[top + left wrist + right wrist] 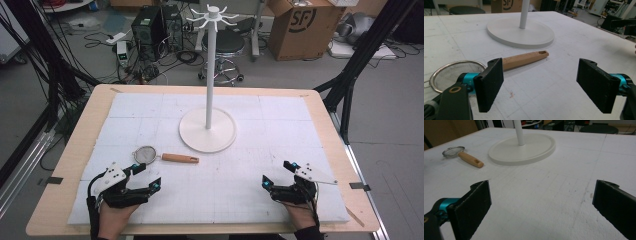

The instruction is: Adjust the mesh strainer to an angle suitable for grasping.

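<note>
Strainer [146,154] with a wooden handle [180,158] is lying flat on the white counter [250,195], just ahead of the left tool [147,176]. Its long line is running sideways across the counter. The round mesh end is sitting right in front of the left tool, and the handle is pointing away toward the right tool's [274,174] side. In the left gripper view, the mesh bowl [454,72] is peeking out behind the tool's left jaw, and the handle [524,59] is reaching out beyond the gap between the jaws, not touching them.

One strainer is lying there. One tall white stand [209,75] is standing farther ahead of both tools, with a round flat base [207,134] and little hooks on top. The handle tip is lying near the base but not touching it.

Two tools are resting low over the counter, one in each hand. The left tool is wide apart and holding nothing. The right tool is also wide apart and holding nothing, well apart from the strainer [453,151], which is lying far off to its left.
</note>
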Tool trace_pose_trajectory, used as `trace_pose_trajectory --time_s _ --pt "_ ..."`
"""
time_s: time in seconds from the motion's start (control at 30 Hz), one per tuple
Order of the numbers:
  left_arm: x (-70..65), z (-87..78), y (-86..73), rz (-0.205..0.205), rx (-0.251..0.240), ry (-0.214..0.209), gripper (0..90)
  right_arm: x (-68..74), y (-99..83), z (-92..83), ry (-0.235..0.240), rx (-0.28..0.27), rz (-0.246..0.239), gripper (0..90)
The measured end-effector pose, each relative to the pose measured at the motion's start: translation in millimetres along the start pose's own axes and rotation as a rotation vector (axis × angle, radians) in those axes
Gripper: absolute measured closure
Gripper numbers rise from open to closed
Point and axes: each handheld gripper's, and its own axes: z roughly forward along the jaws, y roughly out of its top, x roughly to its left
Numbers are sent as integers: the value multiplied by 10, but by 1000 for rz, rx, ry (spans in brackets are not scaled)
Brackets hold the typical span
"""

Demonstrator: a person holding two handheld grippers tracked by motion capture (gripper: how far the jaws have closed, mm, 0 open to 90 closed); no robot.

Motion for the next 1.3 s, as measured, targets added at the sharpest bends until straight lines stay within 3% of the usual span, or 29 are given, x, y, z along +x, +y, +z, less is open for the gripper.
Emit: trace_pose_trajectory --time_s 0.23,0.33,0.43,0.5,0.53,0.63,0.73,0.83,1.0,1.1,1.3 --pt "-5 63 3 13 19 -7 223 -86 -52 -18 9 0 32 11" --pt "23 63 -9 -14 21 -8 225 -78 -39 -13 11 -4 27 11" --pt "44 61 -7 -37 9 -17 280 -50 -38 -7 6 4 15 11" --pt "52 50 2 -44 5 -11 408 -30 -38 -20 5 7 14 11" --pt "56 45 4 -49 -2 -11 408 -30 -38 -20 5 7 14 11" --pt "77 52 1 -67 -8 -39 488 -23 -41 -29 -4 8 10 11" --pt "74 70 7 -60 4 -54 582 -6 -27 -37 -12 0 3 11" --pt "65 69 26 -40 -5 -43 645 -2 -27 -27 -12 4 -7 11" --pt "85 86 78 -52 6 -33 790 -22 -8 -2 -6 4 -5 11" --pt "108 102 130 -74 -3 -58 874 -32 0 -17 0 -10 5 11" --pt "148 176 162 -58 37 -48 898 -73 21 20 6 -13 10 11"
